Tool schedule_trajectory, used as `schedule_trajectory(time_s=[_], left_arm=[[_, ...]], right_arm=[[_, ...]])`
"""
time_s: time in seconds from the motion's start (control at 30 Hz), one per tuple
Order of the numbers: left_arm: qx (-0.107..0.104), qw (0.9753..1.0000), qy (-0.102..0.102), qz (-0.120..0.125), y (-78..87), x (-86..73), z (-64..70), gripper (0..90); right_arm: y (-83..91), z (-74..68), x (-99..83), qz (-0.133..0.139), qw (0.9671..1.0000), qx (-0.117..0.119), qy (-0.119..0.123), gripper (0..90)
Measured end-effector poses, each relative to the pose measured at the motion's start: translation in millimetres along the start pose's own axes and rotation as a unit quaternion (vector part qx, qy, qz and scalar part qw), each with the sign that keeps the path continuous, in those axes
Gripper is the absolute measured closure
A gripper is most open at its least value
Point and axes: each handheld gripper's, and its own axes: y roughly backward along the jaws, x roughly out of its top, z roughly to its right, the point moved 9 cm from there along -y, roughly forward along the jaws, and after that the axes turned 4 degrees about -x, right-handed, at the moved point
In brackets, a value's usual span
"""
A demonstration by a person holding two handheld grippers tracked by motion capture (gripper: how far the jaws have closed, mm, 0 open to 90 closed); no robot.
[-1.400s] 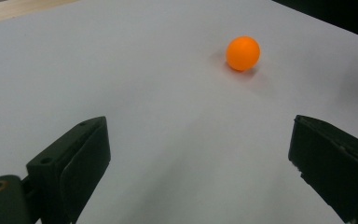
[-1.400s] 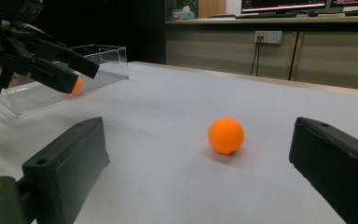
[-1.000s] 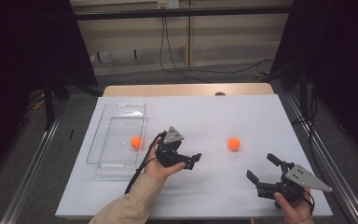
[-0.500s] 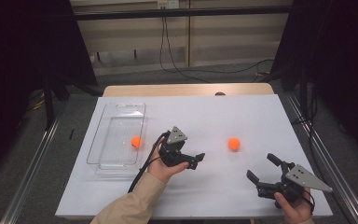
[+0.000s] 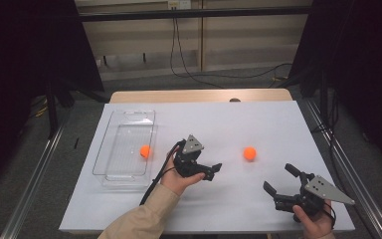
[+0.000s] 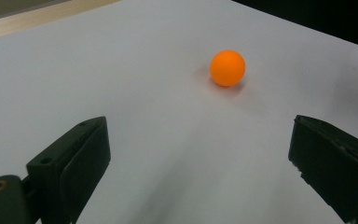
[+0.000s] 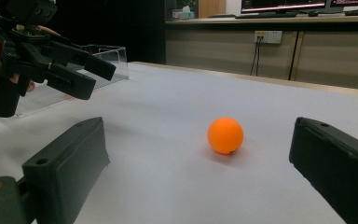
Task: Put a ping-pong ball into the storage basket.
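My left gripper (image 5: 206, 171) has its jaws spread wide with nothing between them; in the left gripper view the orange ball (image 6: 227, 68) sits ahead of the gap, slightly toward the right jaw, resting on the white tabletop (image 5: 258, 124). My right gripper (image 5: 282, 181) also has its jaws spread and empty; its own view puts the same ball (image 7: 225, 135) ahead, between the jaw lines and apart from both. From the high view the ball (image 5: 249, 153) lies between the two grippers, nearer the left one, touching neither. Further left, a second orange ball (image 5: 145, 151) rests inside the clear plastic tray (image 5: 129, 119) near the tabletop's left edge.
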Motion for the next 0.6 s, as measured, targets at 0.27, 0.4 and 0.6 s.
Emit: schedule_trajectory(time_s=[0.27,0.4,0.6], left_arm=[[-0.007,1.0000,-0.006,0.004,-3.7,4.3,3.0,5.4],[-0.010,0.9999,-0.007,0.004,-6.6,5.5,5.6,5.4],[-0.012,0.9999,-0.010,0.005,-9.4,6.8,7.1,5.3]], right_arm=[[0.0,0.0,-0.1,0.000,1.0000,0.000,0.001,3.6],[-0.1,0.0,0.0,0.000,1.0000,0.000,0.000,3.5],[-0.1,0.2,0.0,0.000,1.0000,0.000,0.000,3.5]])
